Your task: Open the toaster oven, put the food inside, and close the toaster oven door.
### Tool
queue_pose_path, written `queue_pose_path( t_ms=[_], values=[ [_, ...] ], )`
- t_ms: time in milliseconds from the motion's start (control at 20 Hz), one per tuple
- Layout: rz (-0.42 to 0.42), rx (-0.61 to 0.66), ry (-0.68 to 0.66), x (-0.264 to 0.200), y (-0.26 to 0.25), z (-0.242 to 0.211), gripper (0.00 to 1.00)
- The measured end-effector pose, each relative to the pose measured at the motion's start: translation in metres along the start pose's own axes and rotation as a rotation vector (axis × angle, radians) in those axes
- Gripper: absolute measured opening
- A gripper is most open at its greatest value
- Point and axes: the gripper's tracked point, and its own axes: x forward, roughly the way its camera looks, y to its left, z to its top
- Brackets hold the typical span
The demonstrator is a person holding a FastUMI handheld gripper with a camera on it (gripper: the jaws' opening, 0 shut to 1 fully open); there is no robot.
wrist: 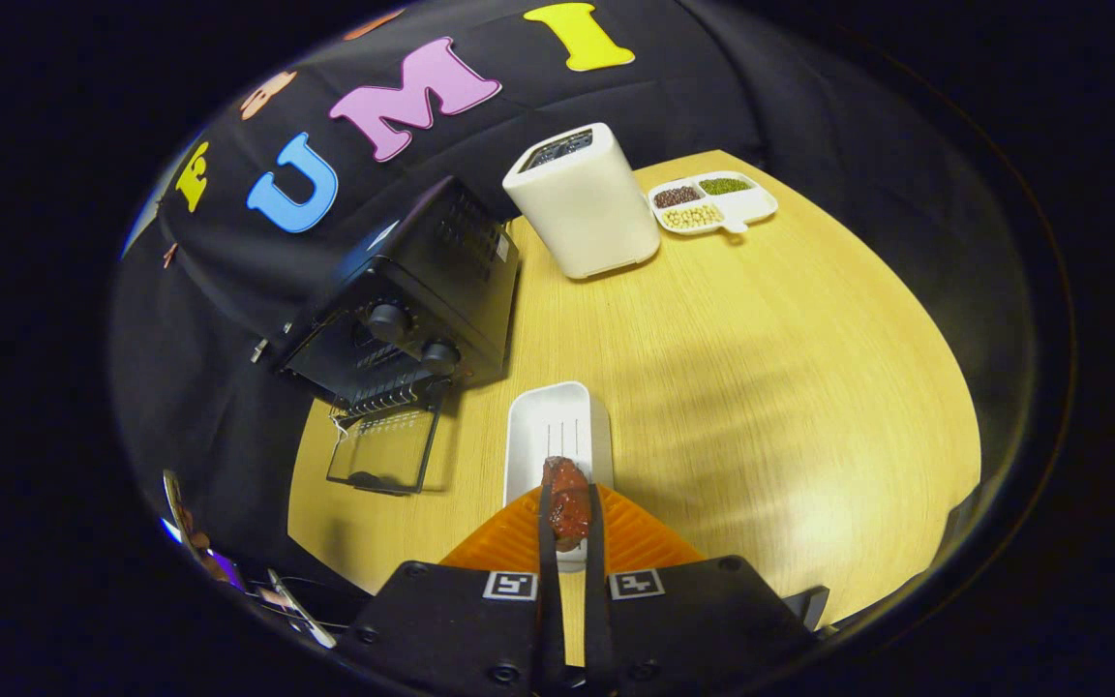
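A dark red piece of food (567, 505) sits pinched between my two fingers, with my gripper (569, 494) shut on it. Just under and beyond the fingers lies a white rectangular tray (557, 426) on the wooden table. The black toaster oven (412, 290) stands beyond and to the left of the tray. Its glass door (385, 450) hangs open, folded down toward the table, and the wire rack shows at the oven's mouth.
A tall white appliance (582, 198) stands behind the tray, right of the oven. A white divided dish (712, 203) of beans and grains lies at the far table edge. The wooden table (790, 368) spreads bare to the right.
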Motion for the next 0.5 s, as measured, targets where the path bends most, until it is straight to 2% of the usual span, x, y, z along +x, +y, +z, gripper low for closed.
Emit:
queue_pose_path(
  t_ms=[250, 500],
  values=[
    [-0.003, -0.058, -0.119, -0.025, 0.043, 0.026, 0.12],
    [0.088, -0.096, -0.196, -0.041, 0.133, 0.030, 0.12]
  ],
)
